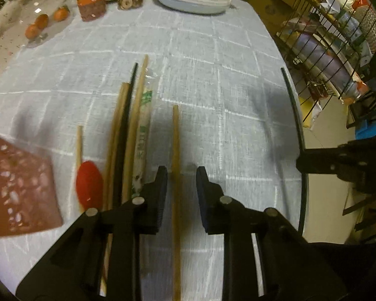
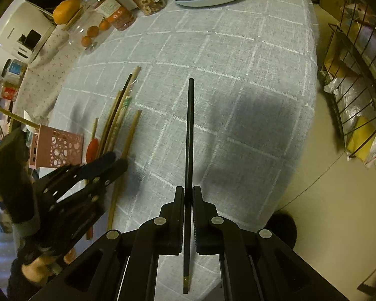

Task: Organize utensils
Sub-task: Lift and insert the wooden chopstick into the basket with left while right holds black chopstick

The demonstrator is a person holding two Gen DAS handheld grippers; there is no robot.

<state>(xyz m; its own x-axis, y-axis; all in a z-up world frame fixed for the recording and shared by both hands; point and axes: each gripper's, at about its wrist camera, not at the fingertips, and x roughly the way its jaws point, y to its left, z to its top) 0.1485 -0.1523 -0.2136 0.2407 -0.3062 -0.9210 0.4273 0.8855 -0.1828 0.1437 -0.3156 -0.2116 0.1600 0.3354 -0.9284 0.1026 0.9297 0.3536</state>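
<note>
On grey checked tablecloth (image 2: 238, 57): right gripper (image 2: 188, 200) clamped on long black chopstick (image 2: 190, 130), raised, pointing far. Left gripper (image 1: 181, 178) spread narrowly astride single wooden chopstick (image 1: 176, 150), not gripping. Bundle of wooden and black chopsticks (image 1: 127, 125) just left; red spoon (image 1: 89, 185) and pink perforated holder (image 2: 56, 148) further left.

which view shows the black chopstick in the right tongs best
The right wrist view: the black chopstick runs up the centre of the frame, clamped in the shut right tongs, with both ends visible. The left wrist view shows it only as a thin curved line at the right edge.
</note>
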